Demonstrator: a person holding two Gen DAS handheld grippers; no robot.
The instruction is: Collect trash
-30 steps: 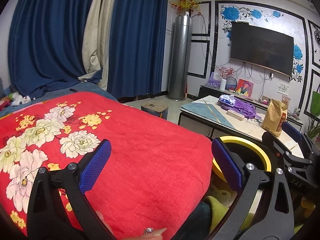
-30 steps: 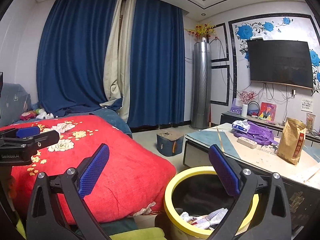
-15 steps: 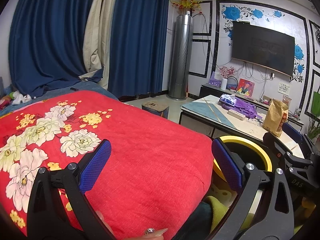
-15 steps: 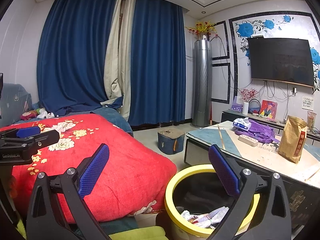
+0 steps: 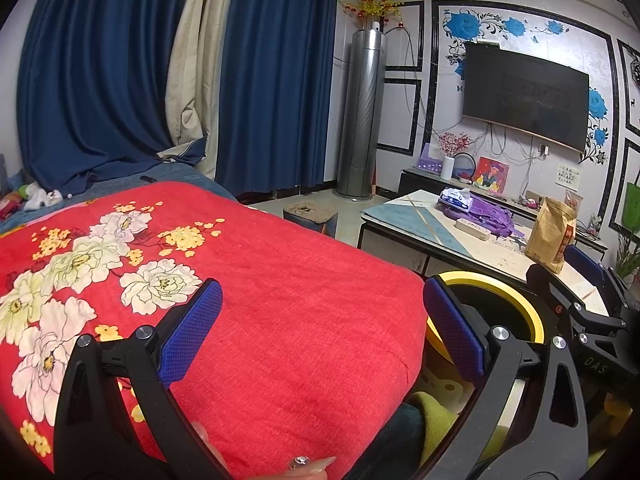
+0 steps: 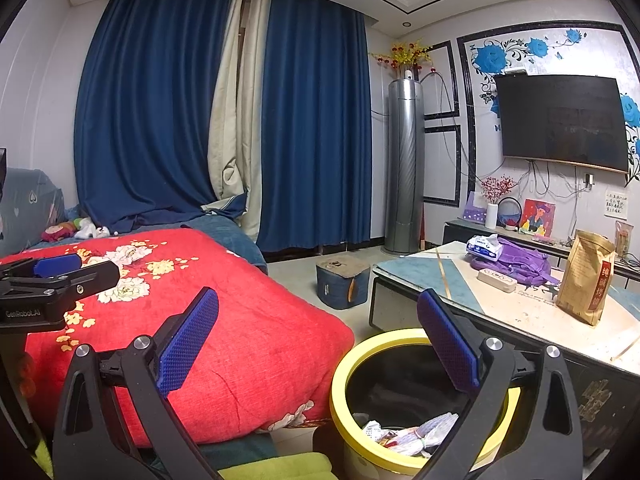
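Yellow-rimmed and black inside, the trash bin (image 6: 416, 396) sits at the lower right of the right wrist view, between the red floral quilt (image 6: 224, 320) and the low table (image 6: 532, 312). Crumpled wrappers and pale paper scraps (image 6: 412, 434) lie heaped in its bottom. The right gripper (image 6: 316, 340) hangs released above the bin's near edge — blue pads wide apart, nothing between them. The left gripper (image 5: 320, 332) is likewise spread and empty over the quilt, with the bin's rim (image 5: 500, 288) showing past its right finger. On the table stand a brown paper bag (image 6: 588, 280) and a purple cloth (image 6: 524, 260) — both at the frame's right.
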